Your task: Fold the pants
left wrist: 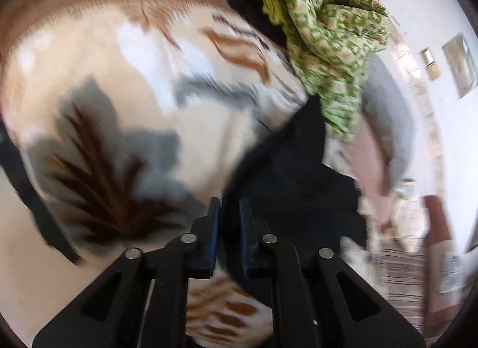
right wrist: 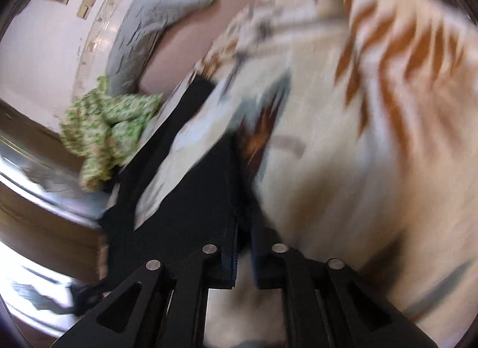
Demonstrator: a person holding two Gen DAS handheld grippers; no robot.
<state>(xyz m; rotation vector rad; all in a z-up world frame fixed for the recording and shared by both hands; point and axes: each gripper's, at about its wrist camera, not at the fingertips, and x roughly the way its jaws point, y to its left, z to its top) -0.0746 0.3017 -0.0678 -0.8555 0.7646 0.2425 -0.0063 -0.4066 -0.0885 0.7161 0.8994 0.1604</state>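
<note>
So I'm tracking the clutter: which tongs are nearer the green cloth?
Hard to call: neither touches it. Both the left tongs and right tongs are shut on the black pants, with the green cloth lying well beyond each.

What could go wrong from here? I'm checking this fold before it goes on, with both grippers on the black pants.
1. The green patterned cloth lies against the black pants; pulling could drag it along.
2. The left gripper and right gripper each pinch only an edge, so the fabric might slip.
</note>
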